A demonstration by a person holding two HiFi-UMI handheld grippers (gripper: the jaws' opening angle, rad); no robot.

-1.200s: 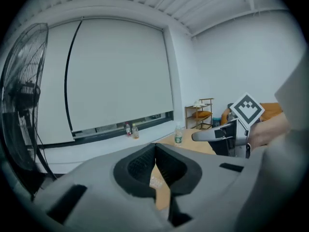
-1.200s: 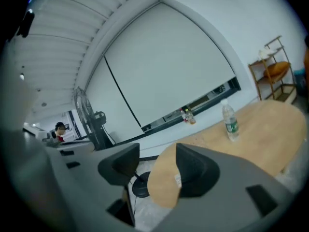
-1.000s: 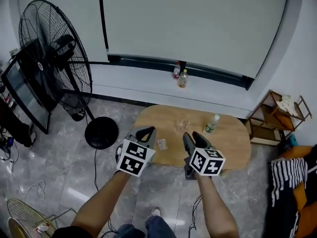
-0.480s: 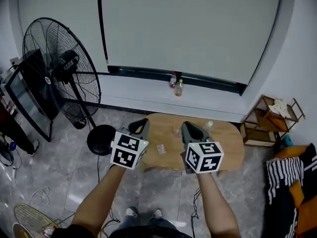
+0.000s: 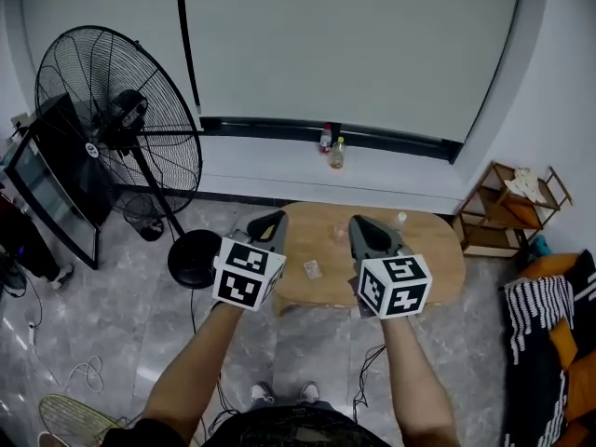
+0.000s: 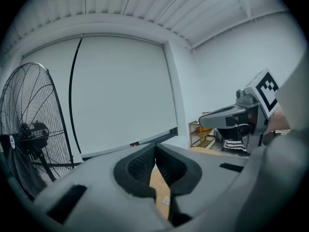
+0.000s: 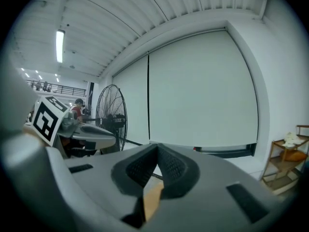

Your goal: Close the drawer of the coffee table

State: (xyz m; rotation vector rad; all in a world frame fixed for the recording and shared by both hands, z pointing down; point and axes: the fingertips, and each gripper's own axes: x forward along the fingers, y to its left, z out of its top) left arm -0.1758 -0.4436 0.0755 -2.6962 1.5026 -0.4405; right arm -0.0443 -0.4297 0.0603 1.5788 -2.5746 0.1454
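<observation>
The oval wooden coffee table (image 5: 438, 261) stands on the grey floor below both grippers; its near side shows no open drawer from the head view. My left gripper (image 5: 271, 223) hangs in the air over the table's left end, jaws shut and empty (image 6: 155, 147). Beside it, my right gripper (image 5: 364, 227) is held at the same height over the table's middle, also shut with nothing in it (image 7: 157, 148). Both point almost level toward the blind-covered window. Each shows in the other's view: the right gripper (image 6: 219, 120) and the left gripper (image 7: 99, 132).
On the table lie a clear glass (image 5: 337, 234), a small bottle (image 5: 399, 220) and a small packet (image 5: 314, 269). A big floor fan (image 5: 121, 128) stands at the left, its round base (image 5: 194, 259) near the table. A wooden shelf (image 5: 507, 214) is at the right, two bottles (image 5: 331, 147) on the sill.
Both grippers have risen from the table's near edge and now hang higher. The right gripper has rolled a little. The head view has drawn back from the table.
</observation>
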